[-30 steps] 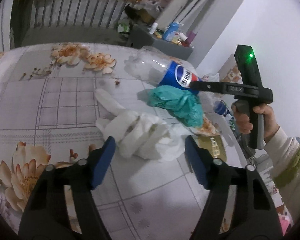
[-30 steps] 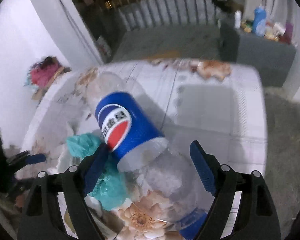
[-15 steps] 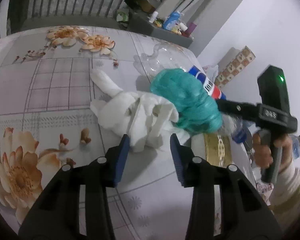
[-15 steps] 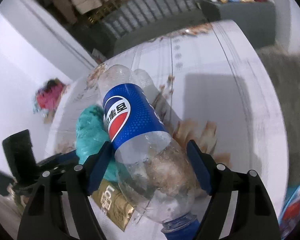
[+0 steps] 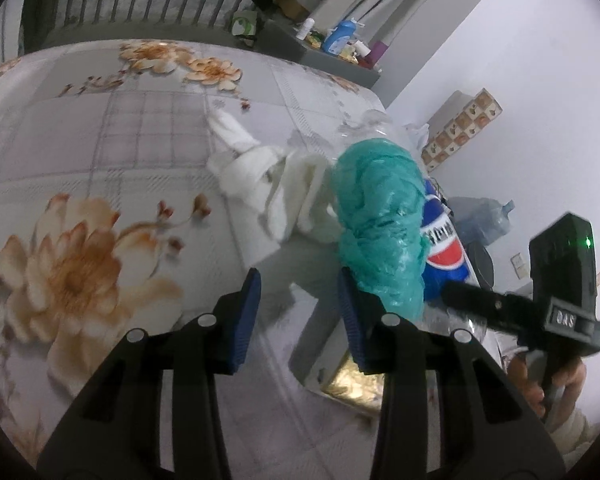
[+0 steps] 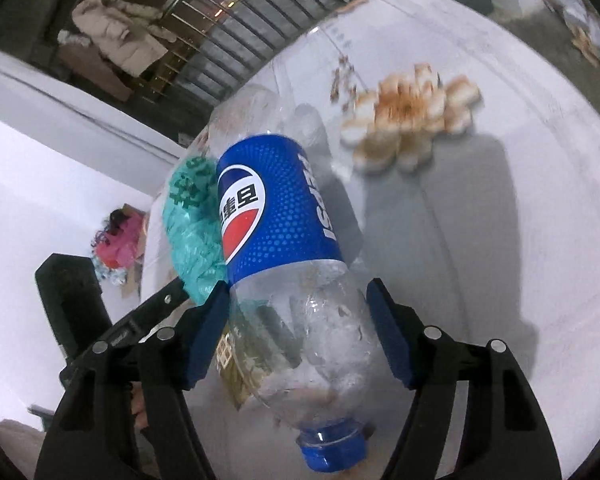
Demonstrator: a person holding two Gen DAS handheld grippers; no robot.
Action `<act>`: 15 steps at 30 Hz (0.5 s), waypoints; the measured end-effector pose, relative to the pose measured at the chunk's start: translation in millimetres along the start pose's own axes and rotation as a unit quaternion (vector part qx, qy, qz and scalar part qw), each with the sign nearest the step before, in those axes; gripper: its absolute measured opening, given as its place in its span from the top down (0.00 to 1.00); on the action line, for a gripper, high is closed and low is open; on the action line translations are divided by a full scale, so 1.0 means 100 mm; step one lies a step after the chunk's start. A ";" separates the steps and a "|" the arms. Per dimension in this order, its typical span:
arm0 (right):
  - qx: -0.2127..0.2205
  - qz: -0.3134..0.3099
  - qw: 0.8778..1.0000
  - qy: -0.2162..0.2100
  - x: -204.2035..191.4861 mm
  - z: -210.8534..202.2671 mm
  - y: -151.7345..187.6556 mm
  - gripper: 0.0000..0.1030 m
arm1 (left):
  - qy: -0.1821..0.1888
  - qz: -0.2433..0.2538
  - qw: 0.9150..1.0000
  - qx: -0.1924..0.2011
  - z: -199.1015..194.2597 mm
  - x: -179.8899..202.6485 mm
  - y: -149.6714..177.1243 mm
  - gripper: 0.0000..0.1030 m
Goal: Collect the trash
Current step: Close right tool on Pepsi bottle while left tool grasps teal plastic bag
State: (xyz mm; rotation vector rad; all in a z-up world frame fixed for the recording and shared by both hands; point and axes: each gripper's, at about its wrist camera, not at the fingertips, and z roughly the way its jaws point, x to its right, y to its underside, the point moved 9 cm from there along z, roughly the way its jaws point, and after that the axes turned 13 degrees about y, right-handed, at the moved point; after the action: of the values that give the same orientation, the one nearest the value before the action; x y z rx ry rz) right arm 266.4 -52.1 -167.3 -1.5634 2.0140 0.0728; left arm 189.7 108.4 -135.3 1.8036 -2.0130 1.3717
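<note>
The clear bottle (image 6: 300,280) with the blue label is clasped between the closing pads of the right tool (image 6: 300,328), cap toward the camera, above the flowered bed (image 6: 500,160). Just left of the bottle, the teal bag (image 5: 376,216) is seen; the left tool (image 5: 298,316) stands part open, nothing gripped

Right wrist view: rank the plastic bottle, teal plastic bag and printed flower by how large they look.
1. Plastic bottle, largest, though it is nearest the camera.
2. Teal plastic bag and printed flower look about alike; the bag is partly hidden behind the bottle.
</note>
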 end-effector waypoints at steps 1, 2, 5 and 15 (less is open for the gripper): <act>-0.002 0.005 1.000 -0.001 -0.01 -0.01 0.07 0.34 | -0.001 0.002 1.000 0.000 -0.04 0.00 0.03 0.65; -0.003 0.007 1.000 0.001 -0.01 -0.04 0.15 0.34 | -0.004 0.004 1.000 0.004 -0.08 -0.01 0.05 0.65; 0.005 0.013 1.000 0.012 0.04 -0.09 0.18 0.35 | -0.010 0.007 1.000 0.018 -0.19 -0.02 0.05 0.63; 0.062 0.047 0.993 0.089 0.45 -0.37 0.07 0.34 | 0.044 0.034 0.998 0.029 -0.28 0.35 -0.15 0.36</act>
State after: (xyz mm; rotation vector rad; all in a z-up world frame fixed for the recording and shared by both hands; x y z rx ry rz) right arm 238.8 -103.1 -159.3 -1.4411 2.1835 -0.1590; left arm 178.6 102.9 -89.1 1.6788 -2.0272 1.5154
